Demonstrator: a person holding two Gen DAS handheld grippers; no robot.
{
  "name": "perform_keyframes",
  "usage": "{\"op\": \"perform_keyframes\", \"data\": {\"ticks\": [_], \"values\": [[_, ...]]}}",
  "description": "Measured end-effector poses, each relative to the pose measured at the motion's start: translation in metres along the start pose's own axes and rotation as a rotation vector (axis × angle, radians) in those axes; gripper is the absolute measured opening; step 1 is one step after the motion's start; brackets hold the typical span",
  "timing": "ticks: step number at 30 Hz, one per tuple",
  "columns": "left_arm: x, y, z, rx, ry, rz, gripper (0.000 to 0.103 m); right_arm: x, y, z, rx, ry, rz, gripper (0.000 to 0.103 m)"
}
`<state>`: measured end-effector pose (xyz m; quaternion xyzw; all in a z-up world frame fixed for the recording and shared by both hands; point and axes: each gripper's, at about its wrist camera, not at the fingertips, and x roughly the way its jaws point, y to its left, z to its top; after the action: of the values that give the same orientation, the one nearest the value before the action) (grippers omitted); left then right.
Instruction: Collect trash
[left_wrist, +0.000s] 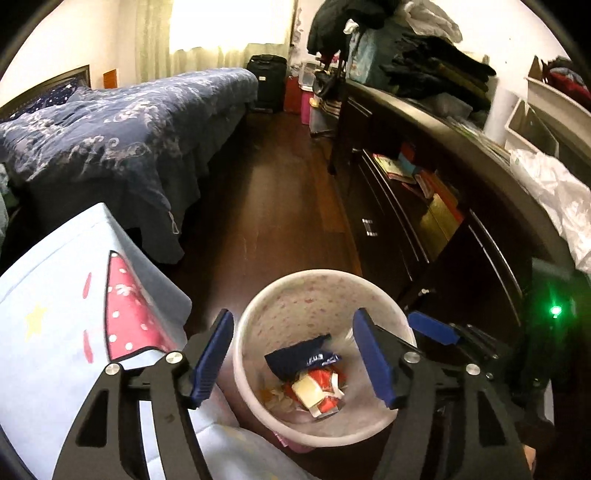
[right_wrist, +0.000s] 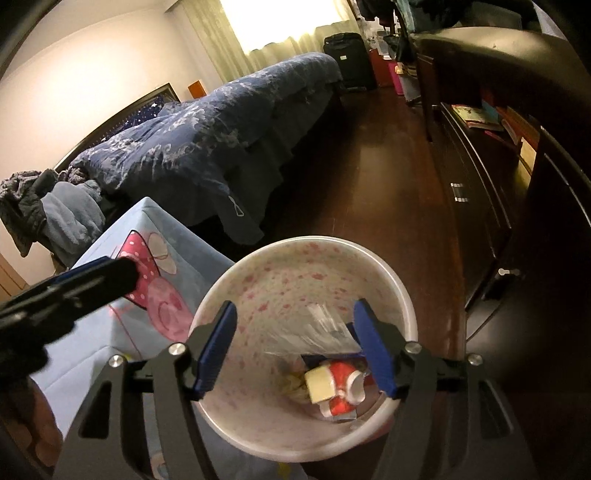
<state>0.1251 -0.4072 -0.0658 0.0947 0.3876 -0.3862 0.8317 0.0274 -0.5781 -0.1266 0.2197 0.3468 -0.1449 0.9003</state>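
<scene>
Left gripper (left_wrist: 293, 358) and right gripper (right_wrist: 295, 349): black skeletal linkage arms are fitted with silver round-head screws; flat blue pads (left_wrist: 373, 360) are mounted on each fingertip.

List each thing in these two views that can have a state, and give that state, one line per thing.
left gripper: open, nothing between its fingers, above the bin.
right gripper: open, nothing between its fingers, above the bin.
trash bin: upright, no lid, partly filled.
trash: lying at the bottom of the bin.
clear plastic wrapper: crumpled against the bin's inner wall.
curtain: drawn across the lit window.
</scene>
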Motion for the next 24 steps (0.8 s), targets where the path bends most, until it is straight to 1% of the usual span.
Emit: {"op": "perform_keyframes", "data": {"ticks": [1, 2, 5, 6, 7, 9, 10, 11, 12, 14, 16, 18, 19, 21, 24], "values": [[-0.006, 0.004, -0.001, -0.012, -0.008, 0.002, 0.07, -0.001, 0.0, 0.0, 0.0, -0.003, 0.0, 0.071], [-0.01, 0.007, -0.002, -0.021, -0.015, 0.002, 0.073, -0.004, 0.001, -0.001, 0.002, -0.007, 0.002, 0.071], [-0.036, 0.02, -0.011, -0.054, -0.057, 0.019, 0.086, -0.017, 0.01, -0.002, -0.004, -0.024, 0.017, 0.071], [-0.043, 0.022, -0.013, -0.058, -0.07, 0.026, 0.088, -0.023, 0.015, -0.002, -0.011, -0.034, 0.023, 0.073], [-0.055, 0.027, -0.017, -0.063, -0.092, 0.044, 0.091, -0.032, 0.025, -0.004, -0.023, -0.05, 0.034, 0.076], [-0.078, 0.037, -0.028, -0.075, -0.133, 0.101, 0.099, -0.046, 0.04, -0.006, -0.04, -0.071, 0.062, 0.078], [-0.094, 0.045, -0.035, -0.086, -0.163, 0.149, 0.099, -0.054, 0.051, -0.008, -0.052, -0.082, 0.088, 0.08], [-0.104, 0.05, -0.04, -0.093, -0.178, 0.181, 0.099, -0.063, 0.064, -0.01, -0.065, -0.093, 0.112, 0.082], [-0.116, 0.058, -0.047, -0.103, -0.193, 0.228, 0.099, -0.069, 0.074, -0.012, -0.074, -0.101, 0.128, 0.085], [-0.134, 0.07, -0.058, -0.122, -0.203, 0.301, 0.099, -0.083, 0.101, -0.017, -0.102, -0.114, 0.172, 0.087], [-0.154, 0.087, -0.072, -0.151, -0.206, 0.379, 0.099, -0.094, 0.127, -0.024, -0.134, -0.125, 0.199, 0.093], [-0.169, 0.101, -0.084, -0.178, -0.209, 0.431, 0.099, -0.103, 0.157, -0.032, -0.177, -0.133, 0.221, 0.094], [-0.178, 0.11, -0.091, -0.2, -0.21, 0.459, 0.099, -0.106, 0.172, -0.037, -0.205, -0.134, 0.231, 0.097], [-0.199, 0.131, -0.108, -0.255, -0.218, 0.51, 0.099, -0.112, 0.2, -0.048, -0.249, -0.141, 0.244, 0.099], [-0.225, 0.155, -0.13, -0.323, -0.222, 0.558, 0.099, -0.116, 0.239, -0.064, -0.313, -0.138, 0.272, 0.099]]}}
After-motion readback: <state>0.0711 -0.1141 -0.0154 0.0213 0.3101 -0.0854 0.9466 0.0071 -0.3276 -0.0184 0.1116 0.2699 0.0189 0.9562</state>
